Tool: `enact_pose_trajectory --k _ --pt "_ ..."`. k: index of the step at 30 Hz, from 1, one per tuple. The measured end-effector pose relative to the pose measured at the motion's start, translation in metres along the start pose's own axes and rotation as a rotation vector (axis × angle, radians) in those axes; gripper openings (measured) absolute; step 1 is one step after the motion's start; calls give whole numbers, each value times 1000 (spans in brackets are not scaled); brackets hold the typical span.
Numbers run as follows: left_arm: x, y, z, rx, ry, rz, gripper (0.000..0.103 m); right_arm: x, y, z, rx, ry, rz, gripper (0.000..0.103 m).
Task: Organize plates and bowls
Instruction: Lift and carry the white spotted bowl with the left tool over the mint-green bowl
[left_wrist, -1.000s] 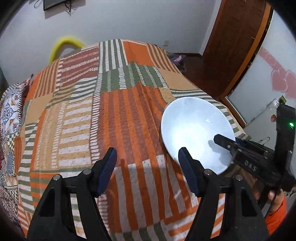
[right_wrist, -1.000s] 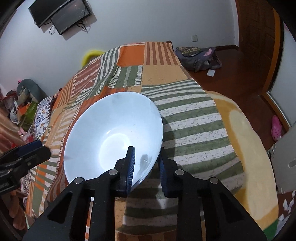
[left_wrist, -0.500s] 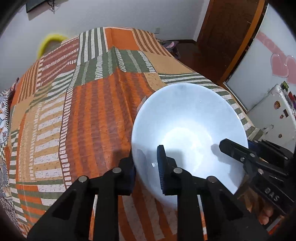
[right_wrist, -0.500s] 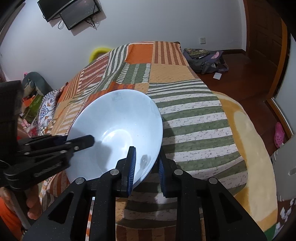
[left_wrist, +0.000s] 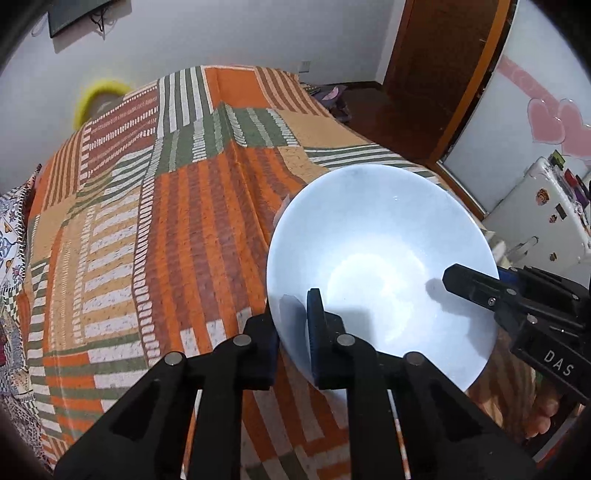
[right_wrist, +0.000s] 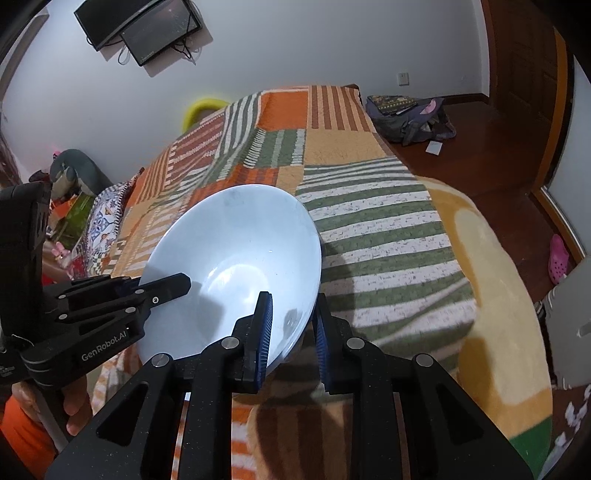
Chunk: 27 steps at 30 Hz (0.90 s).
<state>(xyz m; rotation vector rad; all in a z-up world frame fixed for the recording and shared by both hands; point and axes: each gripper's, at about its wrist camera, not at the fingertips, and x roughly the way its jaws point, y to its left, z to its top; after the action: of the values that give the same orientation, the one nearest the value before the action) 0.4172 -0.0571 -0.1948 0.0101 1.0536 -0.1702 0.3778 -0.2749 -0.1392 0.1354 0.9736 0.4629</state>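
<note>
A wide white bowl (left_wrist: 380, 258) is held above the patchwork bedspread (left_wrist: 166, 229), tilted, with both grippers on its rim. My left gripper (left_wrist: 291, 328) is shut on the near left rim, one pad inside the bowl and one outside. My right gripper (right_wrist: 291, 328) is shut on the opposite rim of the same white bowl (right_wrist: 236, 258). In the left wrist view the right gripper's finger (left_wrist: 476, 288) reaches over the bowl's right edge. In the right wrist view the left gripper's finger (right_wrist: 162, 290) lies over the bowl's left edge.
The bedspread (right_wrist: 388, 221) covers a bed that falls away at the right to a wooden floor (right_wrist: 491, 136). A bag (right_wrist: 410, 118) lies on the floor. A white fridge (left_wrist: 543, 225) stands at the right, and a yellow ring (left_wrist: 99, 99) lies behind the bed.
My left gripper moved right from over the bedspread to the bowl and shut on its rim. The right gripper has kept its hold on the bowl.
</note>
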Motion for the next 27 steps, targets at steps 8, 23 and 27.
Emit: enact_pose_trajectory --k 8,23,27 --pt "-53 -7 -18 2 -58 -1 13 -36 18 -5 -12 -48 22 20" --pt "-168 0 -78 -36 -156 7 13 -102 78 -36 -82 -137 67 20" --pt "-194 8 -98 -49 -170 21 13 -109 94 -46 -105 -143 87 20"
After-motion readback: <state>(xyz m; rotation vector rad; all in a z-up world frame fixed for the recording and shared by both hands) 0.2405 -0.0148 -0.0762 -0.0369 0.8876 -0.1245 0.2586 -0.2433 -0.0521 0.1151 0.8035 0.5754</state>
